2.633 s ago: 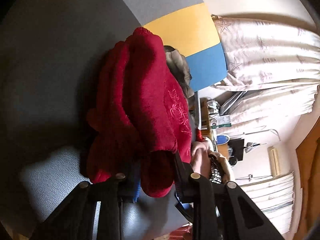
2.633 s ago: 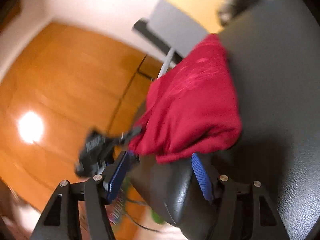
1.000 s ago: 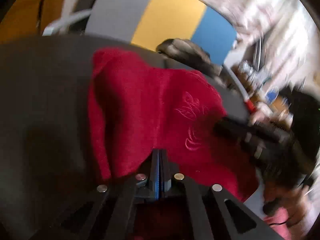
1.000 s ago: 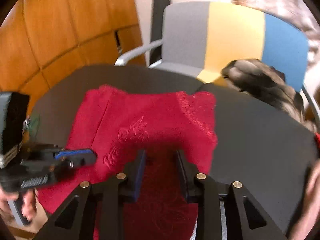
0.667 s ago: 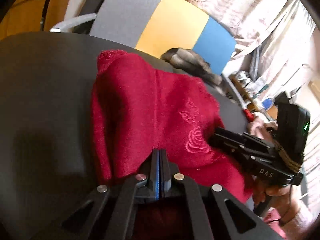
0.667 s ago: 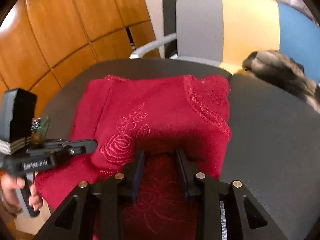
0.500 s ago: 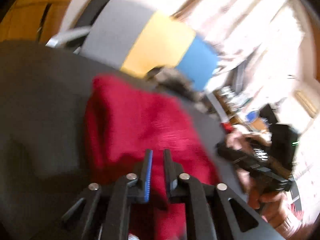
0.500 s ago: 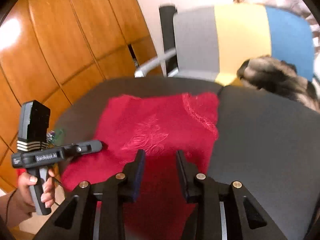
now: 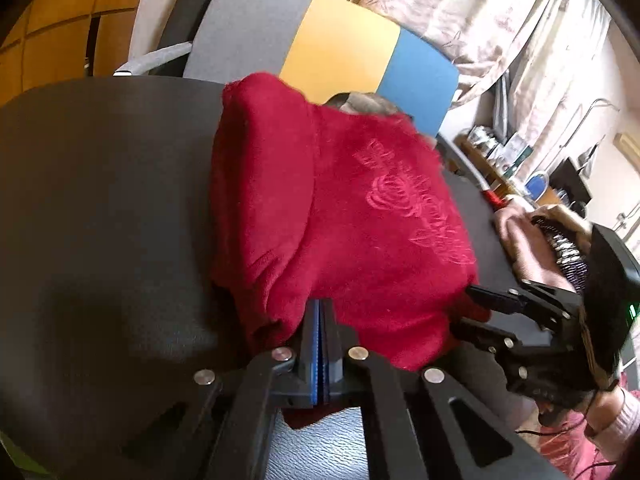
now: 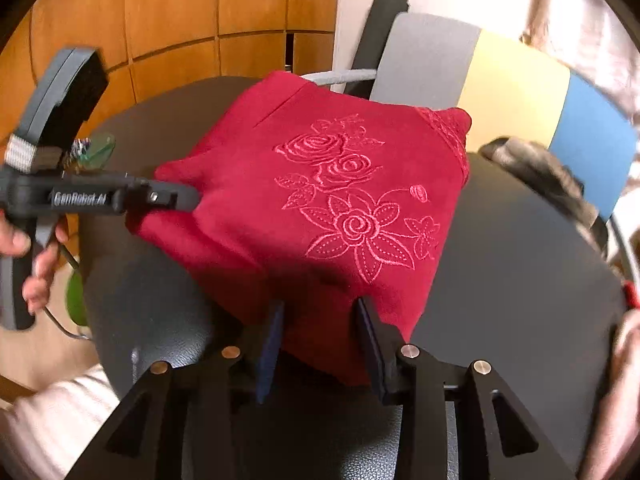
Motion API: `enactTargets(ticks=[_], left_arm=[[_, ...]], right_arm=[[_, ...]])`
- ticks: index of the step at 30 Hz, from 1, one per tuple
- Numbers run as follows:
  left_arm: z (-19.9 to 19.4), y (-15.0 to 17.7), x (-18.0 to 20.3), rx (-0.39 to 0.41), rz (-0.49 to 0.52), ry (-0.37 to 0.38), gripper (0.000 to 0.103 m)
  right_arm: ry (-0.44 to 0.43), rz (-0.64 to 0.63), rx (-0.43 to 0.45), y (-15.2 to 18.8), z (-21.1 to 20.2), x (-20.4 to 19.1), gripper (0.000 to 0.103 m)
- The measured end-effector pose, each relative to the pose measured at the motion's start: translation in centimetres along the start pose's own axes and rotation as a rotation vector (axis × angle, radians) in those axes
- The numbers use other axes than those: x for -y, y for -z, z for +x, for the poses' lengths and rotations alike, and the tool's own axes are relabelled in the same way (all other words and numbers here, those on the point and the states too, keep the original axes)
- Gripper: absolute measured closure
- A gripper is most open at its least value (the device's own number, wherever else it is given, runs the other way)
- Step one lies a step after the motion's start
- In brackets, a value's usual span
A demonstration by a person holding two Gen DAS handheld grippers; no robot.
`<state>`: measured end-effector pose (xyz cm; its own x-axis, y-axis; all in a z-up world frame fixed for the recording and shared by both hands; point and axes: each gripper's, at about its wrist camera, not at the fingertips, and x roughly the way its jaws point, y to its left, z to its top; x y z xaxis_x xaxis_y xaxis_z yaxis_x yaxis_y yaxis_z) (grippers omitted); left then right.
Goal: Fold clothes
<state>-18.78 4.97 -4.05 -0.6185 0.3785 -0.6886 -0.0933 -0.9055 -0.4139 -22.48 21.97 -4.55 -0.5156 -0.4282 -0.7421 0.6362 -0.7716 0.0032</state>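
Observation:
A red garment point(image 10: 340, 200) with rose embroidery lies folded on a dark round table point(image 10: 520, 260). In the right wrist view my right gripper point(image 10: 322, 332) straddles the garment's near edge. Its jaws are opening, the cloth lies between them, and the pads stand off it. My left gripper point(image 10: 194, 198) comes in from the left with its tip at the garment's left edge. In the left wrist view the left gripper point(image 9: 320, 320) is shut, its tips buried in a fold of the red garment point(image 9: 340, 220). The right gripper point(image 9: 466, 310) shows at the cloth's right side.
A chair with a grey, yellow and blue back point(image 10: 500, 76) stands behind the table, and a grey furry thing point(image 10: 532, 168) lies on it. Wooden wall panels point(image 10: 180, 12) are at the left. Curtains and a cluttered shelf point(image 9: 500, 152) are at the right. The table edge point(image 9: 100, 92) curves around.
The left jaws parted briefly and closed again on the cloth edge. The right jaws have spread wider. Both views have shifted, and the embroidered panel now faces up, closer to the right gripper.

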Motion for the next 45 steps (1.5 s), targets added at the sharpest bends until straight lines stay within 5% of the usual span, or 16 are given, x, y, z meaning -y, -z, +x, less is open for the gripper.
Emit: enactTargets(ticks=[4, 6, 10, 14, 16, 18, 21, 23, 26, 30, 31, 37, 40, 45], left_arm=[[-1.7, -2.9, 1.7, 0.095, -0.001, 0.062, 0.087], [-2.0, -5.2, 3.0, 0.143, 0.021, 0.086, 0.086], [3.4, -9.6, 2.6, 0.028, 0.133, -0.048, 0.086], [8.3, -11.5, -3.6, -0.078, -0.032, -0.178, 0.095], [9.0, -11.5, -5.0, -0.08, -0.07, -0.158, 0.095], [9.6, -11.4, -6.2, -0.077, -0.097, -0.126, 0.095], [10.0, -11.4, -4.2, -0.085, 0.036, -0.202, 0.094], [9.5, -11.4, -3.3, -0.067, 0.052, -0.174, 0.093], [6.8, -10.9, -4.6, -0.004, -0.085, -0.051, 0.082], [4.1, -9.8, -7.9, 0.041, -0.324, 0.042, 0.058], [3.8, -9.4, -8.6, 0.034, -0.359, 0.061, 0.048], [5.7, -7.9, -11.5, -0.091, -0.522, 0.131, 0.038], [6.5, -7.1, -11.9, -0.127, -0.524, 0.087, 0.034], [7.9, -6.3, -11.8, -0.174, -0.517, 0.177, 0.03]], right_arm=[[-0.109, 0.107, 0.069, -2.1, -2.4, 2.4, 0.063], [-0.088, 0.156, 0.138, -4.3, -3.2, 3.9, 0.056], [-0.058, 0.148, 0.079, -9.3, 0.9, 6.1, 0.056], [-0.023, 0.224, -0.046, -11.2, 6.3, 8.3, 0.059], [-0.001, 0.273, -0.109, -11.4, 8.9, 9.3, 0.062], [-0.022, 0.365, -0.099, -10.4, 10.1, 10.9, 0.054], [-0.041, 0.45, -0.076, -9.5, 10.4, 12.0, 0.047], [-0.042, 0.447, -0.08, -9.7, 9.9, 11.9, 0.047], [-0.094, 0.542, -0.042, -9.0, 7.7, 13.0, 0.045], [-0.26, 0.727, 0.033, -5.7, 4.1, 14.2, 0.026], [-0.294, 0.753, 0.03, -4.9, 3.8, 14.0, 0.024], [-0.417, 0.82, -0.008, -2.6, 4.5, 12.1, 0.024], [-0.408, 0.823, -0.051, -2.7, 5.9, 11.6, 0.024], [-0.428, 0.852, -0.07, -2.5, 8.2, 10.9, 0.019]])
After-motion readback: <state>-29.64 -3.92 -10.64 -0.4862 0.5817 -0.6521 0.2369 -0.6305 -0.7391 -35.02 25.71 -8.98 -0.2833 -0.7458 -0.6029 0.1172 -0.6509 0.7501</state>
